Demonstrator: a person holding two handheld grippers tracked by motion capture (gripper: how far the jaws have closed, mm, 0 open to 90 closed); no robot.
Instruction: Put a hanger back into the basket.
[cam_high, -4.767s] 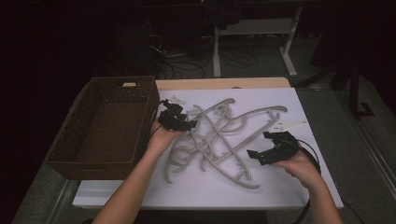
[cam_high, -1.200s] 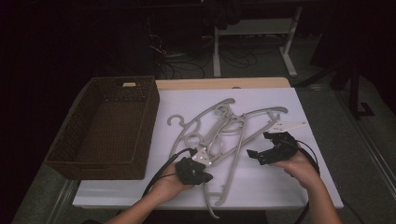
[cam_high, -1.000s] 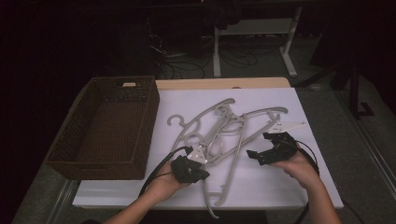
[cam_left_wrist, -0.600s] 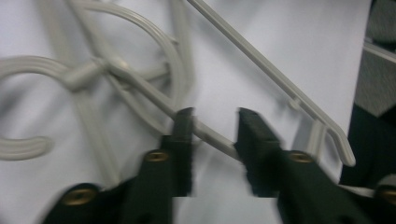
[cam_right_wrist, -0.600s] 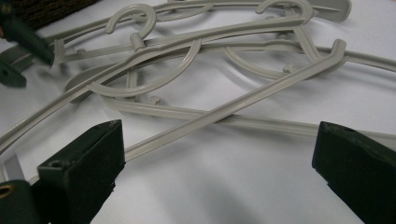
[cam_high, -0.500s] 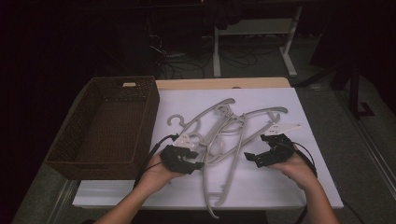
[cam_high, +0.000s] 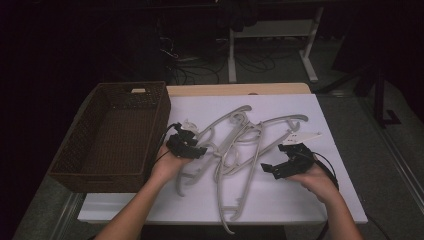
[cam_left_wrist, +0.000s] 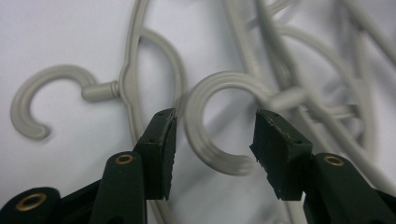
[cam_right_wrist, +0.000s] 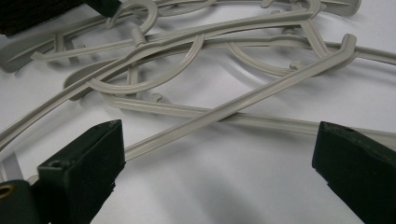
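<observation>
Several grey plastic hangers (cam_high: 240, 145) lie tangled in the middle of the white table top (cam_high: 300, 200). My left gripper (cam_high: 186, 146) is at the pile's left end, near the basket. In the left gripper view its jaws (cam_left_wrist: 215, 119) have just been opening and stand apart around one hanger's hook (cam_left_wrist: 192, 109) without pressing it. A second hook (cam_left_wrist: 51, 74) lies to the left. My right gripper (cam_high: 287, 162) rests at the pile's right side, open wide (cam_right_wrist: 219, 135) and empty, with hanger bars (cam_right_wrist: 243, 105) just ahead.
A dark wicker basket (cam_high: 130, 86) stands empty along the table's left edge. A small white tag (cam_high: 305, 136) lies beyond the right gripper. Desk legs and cables show in the dark behind the table.
My left hand has moved from the front of the table away and leftward to the hooks by the basket, and its jaws went from shut to open. The right hand has stayed put.
</observation>
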